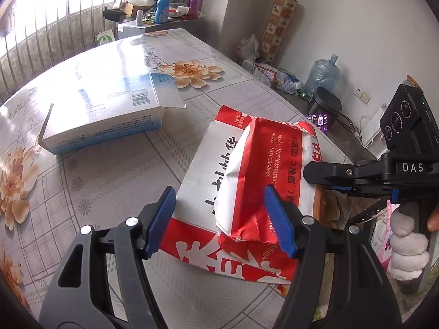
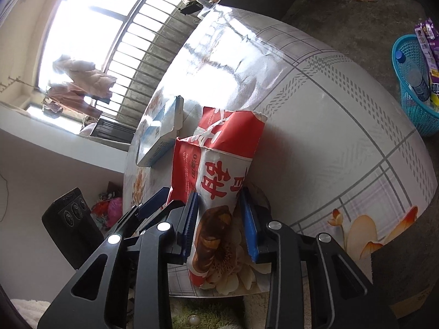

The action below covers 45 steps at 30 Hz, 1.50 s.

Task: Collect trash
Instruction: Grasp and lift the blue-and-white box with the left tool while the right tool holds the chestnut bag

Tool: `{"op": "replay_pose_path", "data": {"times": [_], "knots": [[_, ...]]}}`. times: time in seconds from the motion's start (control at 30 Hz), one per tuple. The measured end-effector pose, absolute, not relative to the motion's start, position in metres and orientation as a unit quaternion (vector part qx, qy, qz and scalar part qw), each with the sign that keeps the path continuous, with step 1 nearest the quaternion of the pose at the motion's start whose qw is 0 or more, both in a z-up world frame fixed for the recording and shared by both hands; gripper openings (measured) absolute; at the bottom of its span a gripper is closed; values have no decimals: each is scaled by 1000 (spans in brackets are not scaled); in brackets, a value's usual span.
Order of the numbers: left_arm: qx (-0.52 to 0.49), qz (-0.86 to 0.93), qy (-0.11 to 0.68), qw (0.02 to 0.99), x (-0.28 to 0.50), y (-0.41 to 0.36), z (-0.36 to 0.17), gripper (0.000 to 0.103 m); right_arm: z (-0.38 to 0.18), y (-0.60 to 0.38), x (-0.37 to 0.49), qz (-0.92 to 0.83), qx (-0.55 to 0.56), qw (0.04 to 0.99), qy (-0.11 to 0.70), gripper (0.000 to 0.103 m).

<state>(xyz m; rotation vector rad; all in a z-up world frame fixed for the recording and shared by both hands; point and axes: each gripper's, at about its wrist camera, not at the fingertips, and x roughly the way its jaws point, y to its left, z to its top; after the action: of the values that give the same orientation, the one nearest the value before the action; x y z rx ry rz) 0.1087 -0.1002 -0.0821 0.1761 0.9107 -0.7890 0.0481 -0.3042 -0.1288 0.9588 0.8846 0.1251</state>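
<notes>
Cataloguing from the near edge outward, we record a table (image 1: 115, 197) under a glossy cloth printed with grey grid lines and orange flowers, in a room with a bare concrete floor, pale walls and a barred window (image 2: 129, 35) throwing glare across the cloth. We note the left gripper (image 1: 219, 219) tilted downward over the table, its blue pads (image 1: 162, 219) spread apart and pressing on nothing, with a crumpled red-and-white paper bag (image 1: 247, 170) lying between and just beyond them. We note the right gripper (image 2: 219, 224) coming at the bag's other end from the table's edge, a gloved hand (image 1: 408, 246) on its handle; its blue pads flank the printed end of the bag, and we cannot tell whether they press it. Beyond the bag lies an opened white-and-blue carton (image 1: 109, 115). Farther off we list a teal basket (image 2: 414, 93) of packets on the floor, a water jug (image 1: 323, 74) and a cluttered sideboard (image 1: 159, 13).
</notes>
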Motion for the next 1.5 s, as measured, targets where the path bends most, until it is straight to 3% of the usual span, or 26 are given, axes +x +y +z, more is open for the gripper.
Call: {"op": "replay_pose_path", "data": {"times": [0.43,0.7,1.0,1.37,1.5], "knots": [[46,-384,432,815,117,-87,-67,62,-119,-304,56,36,404,816,412,24],[31,-313,386,867,208,-55,-16,62,-120,-313,53,36,396,823,406,23],[50,-248,523,814,335,-51,-69,61,-121,-316,51,46,400,822,402,23],[-85,-392,577,712,234,-14,-62,62,-121,-320,55,57,395,823,405,24],[-61,-407,545,731,200,-27,-48,72,-120,-320,58,58,394,822,407,24]]}}
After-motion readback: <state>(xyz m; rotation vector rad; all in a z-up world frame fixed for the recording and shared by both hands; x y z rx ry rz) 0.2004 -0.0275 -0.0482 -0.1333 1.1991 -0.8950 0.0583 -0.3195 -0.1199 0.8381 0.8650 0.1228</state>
